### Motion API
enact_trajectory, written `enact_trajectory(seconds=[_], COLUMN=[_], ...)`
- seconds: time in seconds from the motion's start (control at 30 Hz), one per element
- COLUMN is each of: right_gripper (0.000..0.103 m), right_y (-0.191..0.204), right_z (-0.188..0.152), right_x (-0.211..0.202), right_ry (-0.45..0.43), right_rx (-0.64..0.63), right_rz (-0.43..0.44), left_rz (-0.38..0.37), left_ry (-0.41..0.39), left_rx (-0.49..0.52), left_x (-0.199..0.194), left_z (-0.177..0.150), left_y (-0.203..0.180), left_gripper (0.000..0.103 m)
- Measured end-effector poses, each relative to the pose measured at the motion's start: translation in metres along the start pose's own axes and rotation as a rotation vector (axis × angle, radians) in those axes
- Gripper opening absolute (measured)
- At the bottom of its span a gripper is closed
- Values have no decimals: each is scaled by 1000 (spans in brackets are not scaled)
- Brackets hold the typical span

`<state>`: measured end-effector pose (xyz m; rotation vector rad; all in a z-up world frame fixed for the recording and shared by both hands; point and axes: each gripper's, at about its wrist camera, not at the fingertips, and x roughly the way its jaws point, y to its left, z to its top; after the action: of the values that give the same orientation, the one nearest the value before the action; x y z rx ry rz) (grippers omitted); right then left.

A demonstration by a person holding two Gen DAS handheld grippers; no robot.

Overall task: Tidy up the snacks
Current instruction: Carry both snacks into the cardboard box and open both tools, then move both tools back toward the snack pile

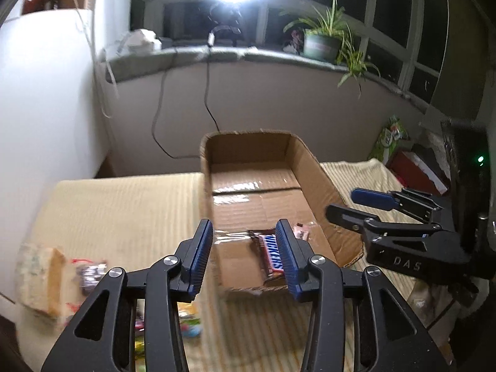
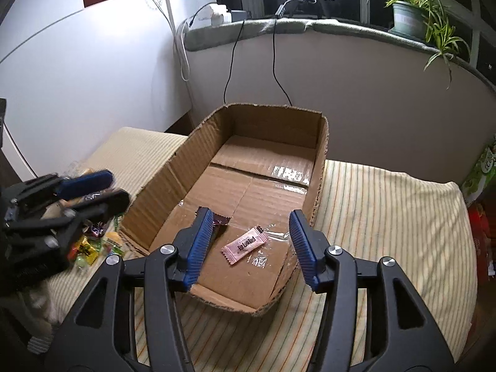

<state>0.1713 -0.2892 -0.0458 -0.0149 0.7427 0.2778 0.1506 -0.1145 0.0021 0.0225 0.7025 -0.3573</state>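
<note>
Striped cloth (image 2: 387, 217) covers the work surface; behind it a windowsill with a plant (image 2: 412, 9) and cables running down the wall.

Box (image 2: 161, 183): open cardboard, set in the middle of the cloth with one long side toward each gripper, presumably so either can drop into it. Holds two snacks at its near end: a brown bar (image 1: 271, 255) and a pink sachet (image 2: 245, 245), lying flat just beside each other. Rest of the floor is bare, so sorting looks to be at an early stage.

Left gripper (image 1: 245, 254): jaws apart, nothing between the pads; the bar lies below and behind its right finger, on the box floor. Reads as a finished drop.

Right gripper (image 2: 251, 248): jaws apart, wider than the left, empty. The sachet lies on the cardboard beneath the gap, untouched. Same reading.

Loose pile (image 2: 93, 248) of wrapped sweets sits on the cloth left of the box, under the left gripper. A yellow pack (image 1: 43, 279) lies beside it, blurred. These are likely next to go in.
</note>
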Motion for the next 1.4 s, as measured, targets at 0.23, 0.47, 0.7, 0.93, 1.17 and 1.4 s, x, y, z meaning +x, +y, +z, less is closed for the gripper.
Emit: enact_trajectory(seconds=[0.23,0.47,0.7,0.93,1.17,1.4], right_gripper=[65,70,70,70,70,70], right_y=[20,53,98,124,133,136], right_z=[-9,-22,-38,-51,-61,-68], right_x=[-31,-66,-87,-114,-127,-135], right_ry=[-45,-82,-76,-112,-120,-129], right_rx=[-23,-62,-143,-199,-244,-269], right_rz=[1,28,47,83,126,188], left_rz=[72,162,224,261,313,387], left_ry=[-72,-123,-162,-198,-224,-233], left_rx=[-20,-57,-126,-132,-169,-247], left_x=[-61,-123,-167,-188,-206,-226], left_z=[-15,-45,-72,-79,-91,-112], left_y=[30,68,101,97,93,100], left_gripper=[41,41,41,41,41,41])
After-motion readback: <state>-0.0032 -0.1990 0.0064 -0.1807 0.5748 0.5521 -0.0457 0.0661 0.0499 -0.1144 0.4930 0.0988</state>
